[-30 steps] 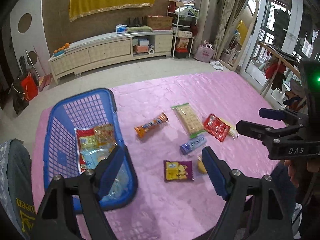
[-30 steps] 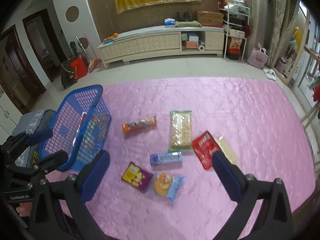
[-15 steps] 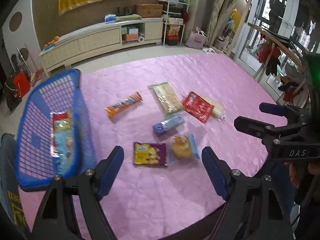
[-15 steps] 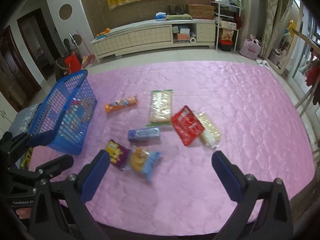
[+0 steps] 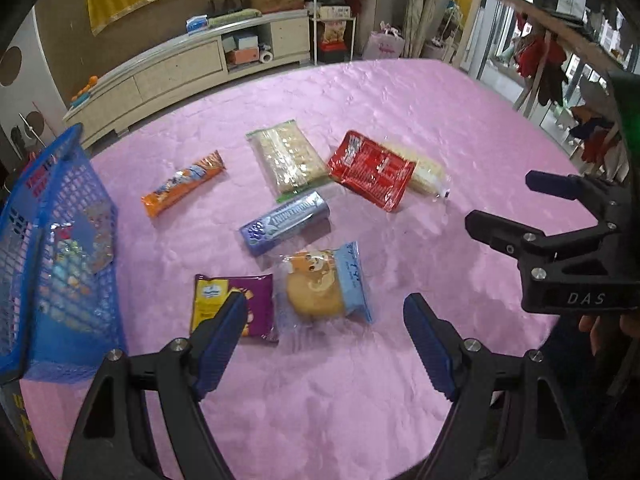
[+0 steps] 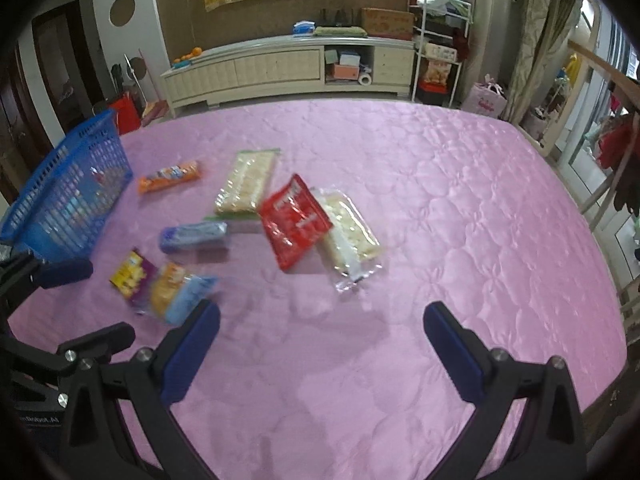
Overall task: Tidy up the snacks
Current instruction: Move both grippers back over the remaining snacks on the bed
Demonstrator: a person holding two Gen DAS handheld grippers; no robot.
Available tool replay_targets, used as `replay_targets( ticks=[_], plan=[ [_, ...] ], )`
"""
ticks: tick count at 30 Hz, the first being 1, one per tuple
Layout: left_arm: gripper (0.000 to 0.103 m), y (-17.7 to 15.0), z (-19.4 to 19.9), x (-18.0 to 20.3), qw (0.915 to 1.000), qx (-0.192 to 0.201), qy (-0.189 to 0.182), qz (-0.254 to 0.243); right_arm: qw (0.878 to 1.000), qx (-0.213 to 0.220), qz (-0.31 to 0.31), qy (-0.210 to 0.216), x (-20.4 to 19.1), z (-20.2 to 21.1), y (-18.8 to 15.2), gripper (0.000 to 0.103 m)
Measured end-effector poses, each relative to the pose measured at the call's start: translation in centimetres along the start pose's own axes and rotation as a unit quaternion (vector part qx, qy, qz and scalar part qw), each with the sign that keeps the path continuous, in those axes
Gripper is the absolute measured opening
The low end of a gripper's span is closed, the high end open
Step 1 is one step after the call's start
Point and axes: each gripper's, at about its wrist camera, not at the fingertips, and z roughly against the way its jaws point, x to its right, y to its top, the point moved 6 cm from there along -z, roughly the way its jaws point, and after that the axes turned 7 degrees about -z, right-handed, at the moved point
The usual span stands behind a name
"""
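From the left wrist we see our left gripper (image 5: 324,332) with fingers spread and nothing between them, hovering low over the pink table (image 5: 460,120); the bun pack (image 5: 326,284) lies just ahead between the tips, the purple pack (image 5: 234,304) touching its left side. We judge the bun pack the likely next pick, and its long axis runs roughly toward and away from us, slightly tilted, the blue end to the right. The risk is that the left finger (image 5: 218,344), which overlaps the purple pack in this view, pinches both packs together or shoves one aside. The blue basket (image 5: 52,240) stands at the left edge with snacks already inside. From the right wrist, our right gripper (image 6: 320,340) is likewise spread and empty over bare cloth; the red pack (image 6: 294,224) overlaps the clear pack (image 6: 352,236), so lifting one may drag the other.
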Motion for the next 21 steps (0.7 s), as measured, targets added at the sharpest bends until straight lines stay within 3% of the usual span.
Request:
replay_targets(
  ticks=[10,16,21],
  plan=[
    [0.079,0.8,-5.4,-1.1,0.9983,-0.055,-0.013,0.017,0.999,-0.004,-0.043,0.015,2.2,-1.8,-0.3,0.103],
    [0.079,0.9,-6.7,-1.6,0.9967,-0.066,-0.03,0.035,0.999,-0.014,-0.045,0.005,2.4,-2.7,-0.5,0.103],
    [0.079,1.2,-7.3,-1.2,0.9966,-0.076,-0.023,0.02,0.999,-0.016,-0.047,0.005,2.3,-2.8,-0.7,0.103]
  ],
)
